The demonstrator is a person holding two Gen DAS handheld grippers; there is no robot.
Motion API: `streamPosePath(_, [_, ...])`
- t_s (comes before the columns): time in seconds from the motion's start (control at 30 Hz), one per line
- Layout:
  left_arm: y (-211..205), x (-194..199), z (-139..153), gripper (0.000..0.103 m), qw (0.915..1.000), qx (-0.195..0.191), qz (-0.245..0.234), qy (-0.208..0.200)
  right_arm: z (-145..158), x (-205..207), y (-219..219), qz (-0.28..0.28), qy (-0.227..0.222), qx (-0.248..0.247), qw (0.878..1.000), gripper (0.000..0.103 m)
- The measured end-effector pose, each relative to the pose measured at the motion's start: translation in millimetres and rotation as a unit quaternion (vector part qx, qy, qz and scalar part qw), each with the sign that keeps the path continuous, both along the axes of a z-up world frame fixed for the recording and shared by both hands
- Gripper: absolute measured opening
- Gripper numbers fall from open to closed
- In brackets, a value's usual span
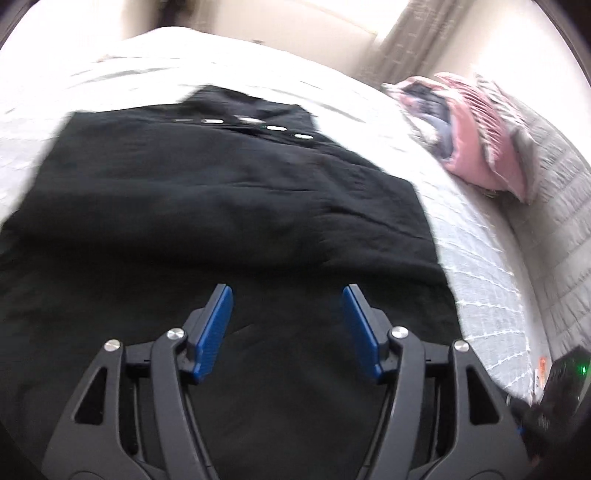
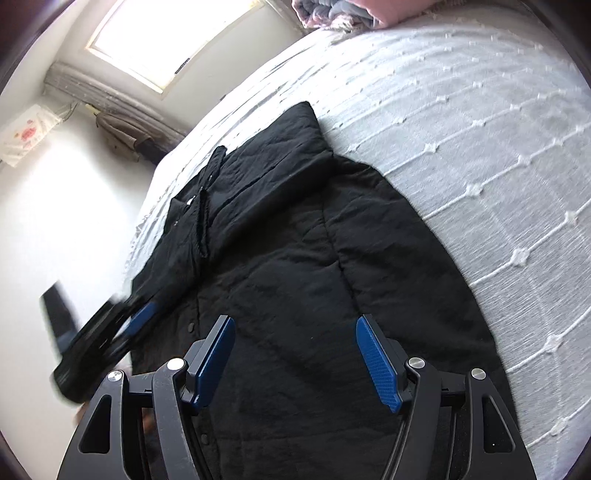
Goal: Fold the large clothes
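A large black padded garment (image 1: 221,206) lies spread flat on a white bed (image 1: 476,266). It also shows in the right wrist view (image 2: 295,258), with a dark cord and small buttons along its front. My left gripper (image 1: 287,295) is open and empty, hovering over the garment's near part. It also shows blurred at the left of the right wrist view (image 2: 122,332). My right gripper (image 2: 295,328) is open and empty over the garment's near end.
A pink and grey pile of bedding (image 1: 476,129) lies at the bed's far right, also at the top of the right wrist view (image 2: 343,11). A window (image 2: 166,33) and a white wall stand beyond. A dark device with a green light (image 1: 569,373) sits at right.
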State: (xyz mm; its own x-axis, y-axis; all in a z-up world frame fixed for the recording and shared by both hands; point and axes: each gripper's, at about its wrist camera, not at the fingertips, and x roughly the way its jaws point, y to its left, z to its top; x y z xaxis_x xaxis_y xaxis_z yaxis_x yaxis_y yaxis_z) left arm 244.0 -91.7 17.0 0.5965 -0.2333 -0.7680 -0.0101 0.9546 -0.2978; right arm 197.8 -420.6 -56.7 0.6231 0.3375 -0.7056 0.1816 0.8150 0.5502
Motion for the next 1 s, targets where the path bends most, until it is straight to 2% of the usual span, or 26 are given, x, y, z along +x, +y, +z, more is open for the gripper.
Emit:
streamPosePath(0.13, [64.1, -53.0, 15.4, 0.077, 0.9985, 0.009, 0.054, -0.003, 5.9, -1.8, 10.2, 0.013, -0.009, -0.031, 0.999, 0.069])
streamPosePath(0.2, [101.7, -80.4, 16.6, 0.077, 0.9962, 0.01, 0.087, -0.007, 6.4, -2.9, 12.0, 0.017, -0.012, -0.035, 0.999, 0.069])
streamPosePath(0.33, [177.8, -128.6, -5.6, 0.077, 0.9871, -0.045, 0.152, 0.022, 3.1, -4.4, 19.9, 0.021, -0.004, -0.063, 0.998, 0.07])
streamPosePath(0.43, [212.4, -159.4, -28.6, 0.077, 0.9795, -0.051, 0.189, 0.048, 0.4, -7.3, 27.0, 0.029, 0.002, -0.083, 0.996, 0.07])
streamPosePath(0.57, [223.6, -189.5, -53.8, 0.077, 0.9814, -0.033, 0.169, 0.086, 0.2, -20.5, 43.0, 0.059, -0.001, -0.107, 0.993, 0.07])
streamPosePath(0.67, [226.3, -208.6, -59.8, 0.077, 0.9848, -0.01, 0.154, 0.079, -3.2, -43.3, 54.0, 0.078, -0.003, -0.138, 0.987, 0.072])
streamPosePath(0.77, [231.4, -218.9, -68.1, 0.077, 0.9851, -0.011, 0.151, 0.081, -15.4, -71.3, 63.8, 0.082, 0.009, -0.191, 0.978, 0.075])
streamPosePath(0.87, [233.6, -227.6, -81.0, 0.077, 0.9856, -0.027, 0.144, 0.084, -29.6, -95.0, 69.7, 0.098, 0.023, -0.201, 0.974, 0.075])
streamPosePath(1.0, [225.8, -228.5, -86.8, 0.071, 0.988, 0.008, 0.132, 0.079, -51.5, -117.2, 70.5, 0.11, 0.051, -0.208, 0.971, 0.075])
